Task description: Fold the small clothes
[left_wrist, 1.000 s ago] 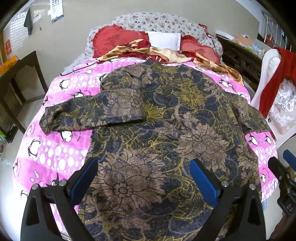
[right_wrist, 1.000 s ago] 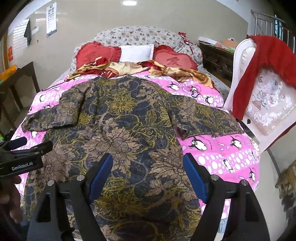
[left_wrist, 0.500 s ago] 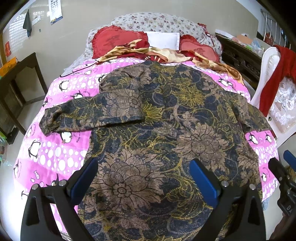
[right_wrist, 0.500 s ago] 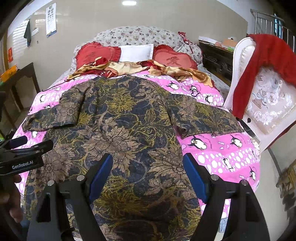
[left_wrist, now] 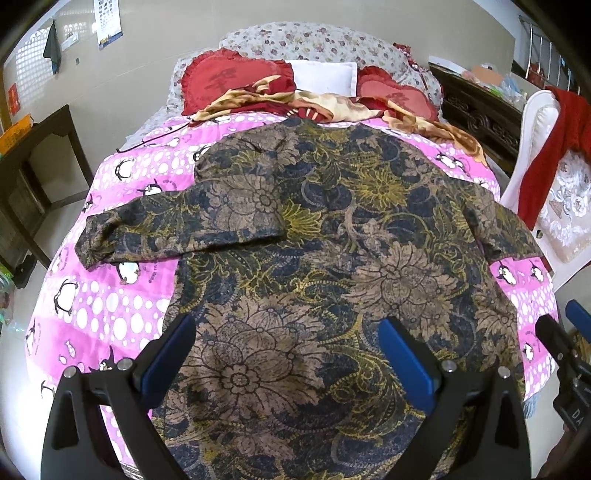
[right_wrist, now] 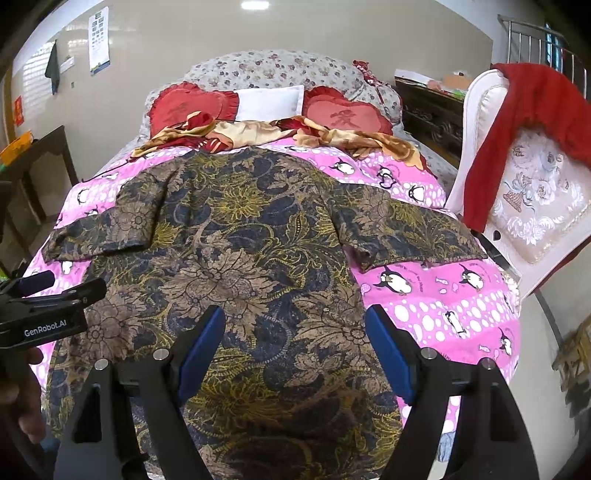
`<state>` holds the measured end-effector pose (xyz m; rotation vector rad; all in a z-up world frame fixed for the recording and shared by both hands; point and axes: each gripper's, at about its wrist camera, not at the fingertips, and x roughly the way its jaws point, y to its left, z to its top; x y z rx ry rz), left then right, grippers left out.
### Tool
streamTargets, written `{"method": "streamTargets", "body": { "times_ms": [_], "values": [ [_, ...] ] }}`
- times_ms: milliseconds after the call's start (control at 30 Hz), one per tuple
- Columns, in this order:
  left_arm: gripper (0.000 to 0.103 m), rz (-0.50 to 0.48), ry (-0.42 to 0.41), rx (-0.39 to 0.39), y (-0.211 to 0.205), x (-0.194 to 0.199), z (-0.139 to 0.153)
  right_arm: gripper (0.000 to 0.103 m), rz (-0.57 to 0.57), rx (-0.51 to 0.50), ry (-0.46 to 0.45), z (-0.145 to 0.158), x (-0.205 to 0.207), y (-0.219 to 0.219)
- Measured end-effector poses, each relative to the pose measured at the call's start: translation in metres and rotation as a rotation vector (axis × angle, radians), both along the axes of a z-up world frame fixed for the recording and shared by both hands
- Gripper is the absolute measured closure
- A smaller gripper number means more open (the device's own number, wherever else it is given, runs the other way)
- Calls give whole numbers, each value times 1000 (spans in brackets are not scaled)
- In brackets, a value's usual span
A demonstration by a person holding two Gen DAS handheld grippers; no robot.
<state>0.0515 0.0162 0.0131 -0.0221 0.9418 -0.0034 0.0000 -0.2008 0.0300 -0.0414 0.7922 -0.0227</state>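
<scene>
Left gripper [left_wrist: 286,354] spread wide, empty, above floral shirt [left_wrist: 332,258] hem; right gripper [right_wrist: 295,343] likewise agape beside it; penguin blanket [right_wrist: 443,306] beneath; heart cushions [right_wrist: 192,107] far ahead.

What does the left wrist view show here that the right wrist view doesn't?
Only the left wrist view shows the left gripper from behind, jaws open over the shirt's hem. Only the right wrist view shows the right gripper likewise, the ceiling light, and the left gripper's side labelled GenRobot.AI. Both share the floral shirt spread flat on the pink penguin blanket, red pillows and white chair.
</scene>
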Motion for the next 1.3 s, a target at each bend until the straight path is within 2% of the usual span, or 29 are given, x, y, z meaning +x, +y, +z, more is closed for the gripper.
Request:
{"method": "streamTargets", "body": {
  "times_ms": [700,1300],
  "values": [
    [2,26,25,-8,11,11,-15,29,36,-6,-2,-3,23,17],
    [2,12,34,7,3,15,-19,28,23,-3,7,-10,28,11]
  ]
}}
